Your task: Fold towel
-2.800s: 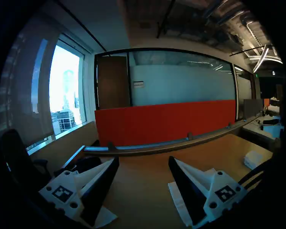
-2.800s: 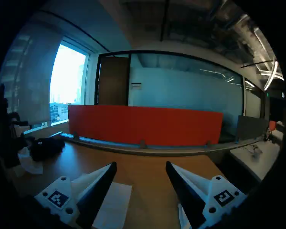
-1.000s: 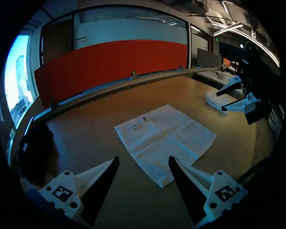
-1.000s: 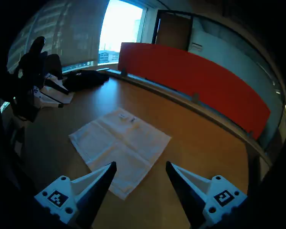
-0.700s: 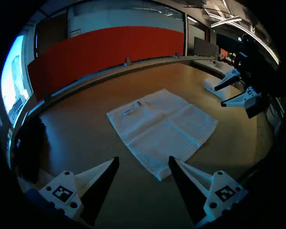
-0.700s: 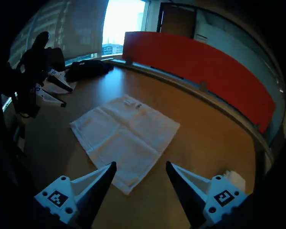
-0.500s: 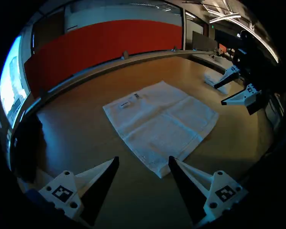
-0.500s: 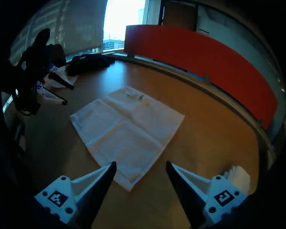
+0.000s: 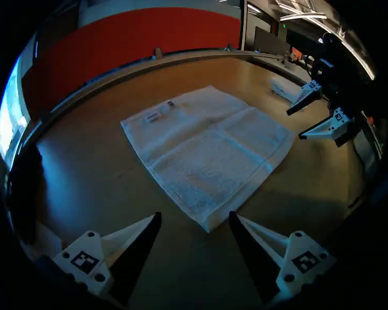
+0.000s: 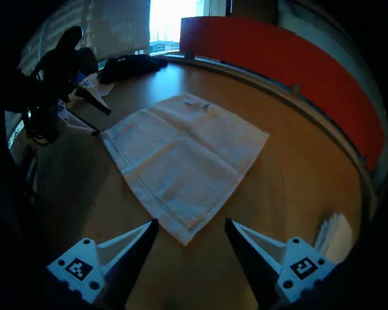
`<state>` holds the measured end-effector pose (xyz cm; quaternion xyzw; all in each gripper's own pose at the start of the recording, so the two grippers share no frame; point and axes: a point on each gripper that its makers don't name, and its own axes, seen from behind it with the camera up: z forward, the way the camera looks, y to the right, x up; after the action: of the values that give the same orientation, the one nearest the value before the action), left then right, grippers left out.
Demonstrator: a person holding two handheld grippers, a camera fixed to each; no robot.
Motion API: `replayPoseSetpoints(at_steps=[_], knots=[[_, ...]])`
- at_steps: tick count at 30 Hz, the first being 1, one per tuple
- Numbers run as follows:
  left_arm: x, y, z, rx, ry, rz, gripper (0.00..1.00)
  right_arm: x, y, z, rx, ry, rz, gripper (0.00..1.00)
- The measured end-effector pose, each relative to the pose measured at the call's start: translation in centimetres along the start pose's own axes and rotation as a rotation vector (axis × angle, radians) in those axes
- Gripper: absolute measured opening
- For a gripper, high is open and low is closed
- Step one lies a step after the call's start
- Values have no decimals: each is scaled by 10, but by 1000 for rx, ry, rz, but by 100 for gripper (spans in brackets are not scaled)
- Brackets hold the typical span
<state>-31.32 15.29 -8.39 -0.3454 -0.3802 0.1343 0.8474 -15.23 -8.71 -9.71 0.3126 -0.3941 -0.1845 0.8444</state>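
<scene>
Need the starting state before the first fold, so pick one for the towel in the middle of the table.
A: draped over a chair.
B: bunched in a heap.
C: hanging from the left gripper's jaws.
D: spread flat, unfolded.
D: the towel lies spread flat on the table, and the left gripper has its jaws open, not clamped on it.

White towel (image 9: 209,150), spread flat, crease lines crossing it. Near corner sits just ahead of your jaws, pointing into the gap. Small tag (image 9: 158,114) at far edge.
</scene>
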Motion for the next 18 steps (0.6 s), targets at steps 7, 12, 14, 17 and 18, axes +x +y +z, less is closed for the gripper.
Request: replayPoseSetpoints(at_steps=[7, 12, 14, 17, 18], knots=[[-8, 8, 7, -15, -28, 27, 96, -8, -2, 4, 20, -24, 3, 91], [-8, 13, 11, -23, -36, 34, 95, -12, -3, 5, 28, -40, 0, 82], [-10, 15, 12, -25, -42, 36, 94, -15, -4, 6, 39, -51, 1, 79], [-12, 17, 14, -25, -51, 42, 93, -16, -4, 6, 47, -56, -1, 79], [-13, 17, 14, -25, -54, 44, 93, -16, -4, 6, 48, -57, -2, 79]])
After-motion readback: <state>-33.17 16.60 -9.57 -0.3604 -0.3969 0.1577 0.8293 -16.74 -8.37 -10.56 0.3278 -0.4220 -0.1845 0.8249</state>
